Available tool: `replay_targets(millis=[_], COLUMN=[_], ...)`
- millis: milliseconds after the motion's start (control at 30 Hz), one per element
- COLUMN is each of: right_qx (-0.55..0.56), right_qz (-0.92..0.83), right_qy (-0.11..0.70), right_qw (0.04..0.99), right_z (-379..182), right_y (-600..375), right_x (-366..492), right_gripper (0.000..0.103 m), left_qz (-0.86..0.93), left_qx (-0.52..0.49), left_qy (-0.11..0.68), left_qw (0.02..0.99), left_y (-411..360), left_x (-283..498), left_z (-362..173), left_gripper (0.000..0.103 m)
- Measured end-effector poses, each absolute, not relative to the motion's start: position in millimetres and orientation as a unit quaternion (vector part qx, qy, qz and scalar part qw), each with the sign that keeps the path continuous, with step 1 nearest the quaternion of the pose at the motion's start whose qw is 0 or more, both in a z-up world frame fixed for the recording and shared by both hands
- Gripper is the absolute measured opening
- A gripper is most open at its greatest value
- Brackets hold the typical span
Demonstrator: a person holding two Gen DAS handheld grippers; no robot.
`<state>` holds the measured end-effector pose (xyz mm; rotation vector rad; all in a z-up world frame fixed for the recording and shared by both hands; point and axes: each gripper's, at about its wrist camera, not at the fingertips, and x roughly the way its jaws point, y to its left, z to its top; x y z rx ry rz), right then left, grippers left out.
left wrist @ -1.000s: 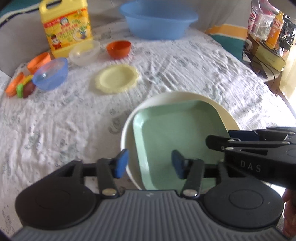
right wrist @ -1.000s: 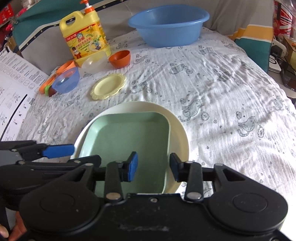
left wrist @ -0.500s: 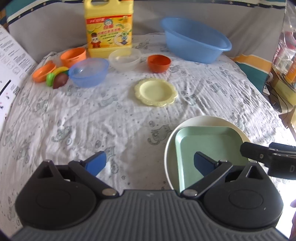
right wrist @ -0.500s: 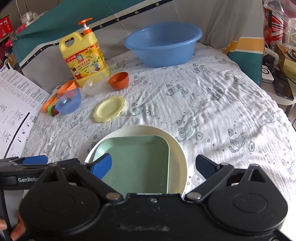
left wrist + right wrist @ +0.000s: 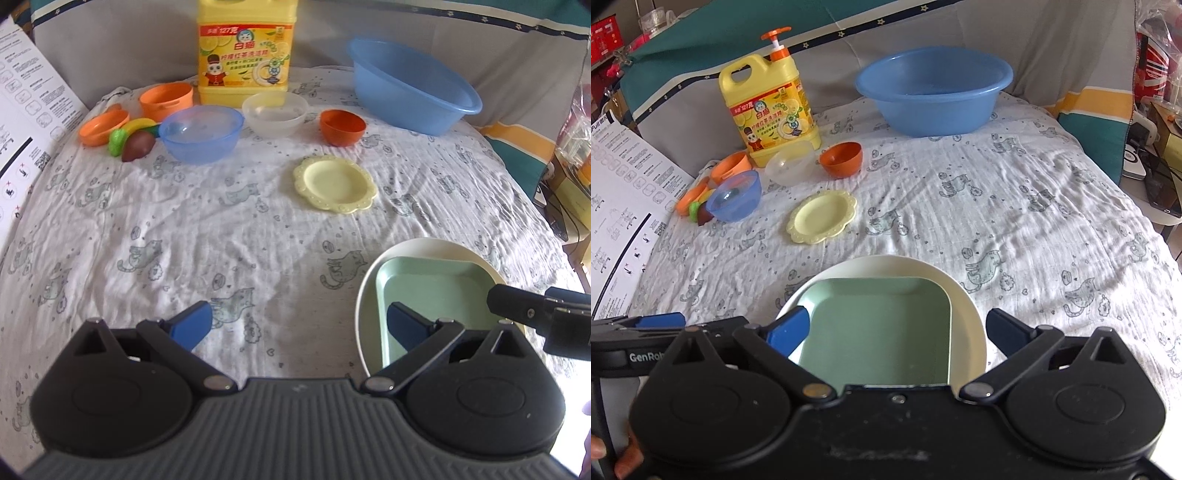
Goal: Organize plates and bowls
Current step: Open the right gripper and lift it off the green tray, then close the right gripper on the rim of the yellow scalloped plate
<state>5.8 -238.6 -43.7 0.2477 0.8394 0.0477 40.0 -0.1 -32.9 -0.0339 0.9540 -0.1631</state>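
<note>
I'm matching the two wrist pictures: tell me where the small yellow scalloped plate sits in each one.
Left wrist: yellow plate, right of centre in the upper half.
Right wrist: yellow plate, left of centre at mid-height.
Shared landmark: the orange bowl sits just beyond it in both.

In front of you the square green plate (image 5: 882, 325) lies flat inside the round cream plate (image 5: 967, 314), nested, on the cloth. Farther back, the small yellow scalloped plate (image 5: 335, 183) lies flat, alone. Behind it you have a row: blue clear bowl (image 5: 201, 133), white translucent bowl (image 5: 275, 114), small orange bowl (image 5: 342, 126), all upright, apart from one another. Large blue basin (image 5: 410, 88) sits at the far right.
</note>
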Motion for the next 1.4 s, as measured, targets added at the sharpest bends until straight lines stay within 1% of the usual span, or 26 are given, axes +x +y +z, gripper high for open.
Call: replay_targets(millis=[333, 667, 733, 767, 833, 867, 933, 1000, 1033, 1067, 1133, 1167, 1233, 1300, 1333, 1367, 1400], right_qx=[0.111, 0.146, 0.153, 0.157, 0.167, 0.173, 0.184, 0.194, 0.198, 0.203, 0.212, 0.216, 0.216, 0.214, 0.212, 0.211, 0.212], right_qz=[0.025, 0.039, 0.040, 0.040, 0.041, 0.042, 0.048, 0.056, 0.058, 0.058, 0.057, 0.059, 0.065, 0.075, 0.077, 0.080, 0.084], right_qy=[0.430, 0.439, 0.441, 0.443, 0.447, 0.450, 0.457, 0.463, 0.466, 0.469, 0.473, 0.475, 0.469, 0.468, 0.466, 0.465, 0.464], right_qw=[0.895, 0.886, 0.884, 0.882, 0.878, 0.875, 0.869, 0.863, 0.861, 0.858, 0.853, 0.851, 0.854, 0.854, 0.856, 0.856, 0.856], right_z=[-49, -53, -55, -57, -61, -64, -70, -78, -81, -85, -92, -95, -97, -99, -100, -100, -100], right_y=[-230, -226, -226, -226, -226, -226, -224, -223, -222, -223, -224, -224, -223, -220, -219, -216, -214], right_x=[36, 103, 118, 128, 144, 153, 168, 181, 187, 192, 203, 206, 211, 215, 216, 216, 215], right_gripper=[0.103, 0.102, 0.096, 0.095, 0.085, 0.083, 0.071, 0.065, 0.061, 0.060, 0.050, 0.049, 0.045, 0.040, 0.038, 0.035, 0.031], left_qz=[-0.069, -0.061, -0.063, -0.064, -0.068, -0.071, -0.077, -0.086, -0.090, -0.095, -0.105, -0.109, -0.113, -0.119, -0.122, -0.126, -0.131], left_qx=[-0.020, -0.013, -0.012, -0.011, -0.009, -0.007, -0.006, -0.006, -0.006, -0.007, -0.012, -0.015, -0.016, -0.012, -0.010, -0.008, -0.007], left_qy=[0.458, 0.461, 0.462, 0.462, 0.461, 0.461, 0.463, 0.465, 0.466, 0.468, 0.474, 0.476, 0.476, 0.471, 0.468, 0.466, 0.465], left_qw=[0.886, 0.885, 0.885, 0.884, 0.885, 0.884, 0.883, 0.881, 0.880, 0.878, 0.874, 0.872, 0.872, 0.874, 0.875, 0.876, 0.876], left_y=[16, 16, 12, 10, 4, 1, -5, -10, -12, -15, -17, -18, -21, -24, -26, -28, -29], left_x=[65, 124, 138, 144, 156, 162, 173, 182, 186, 191, 197, 200, 204, 206, 206, 206, 206], left_z=[-41, -54, -57, -58, -60, -62, -64, -67, -69, -70, -74, -75, -78, -78, -77, -77, -77], left_gripper=[0.103, 0.103, 0.103, 0.103, 0.103, 0.103, 0.102, 0.098, 0.093, 0.088, 0.082, 0.078, 0.074, 0.069, 0.060, 0.049, 0.042])
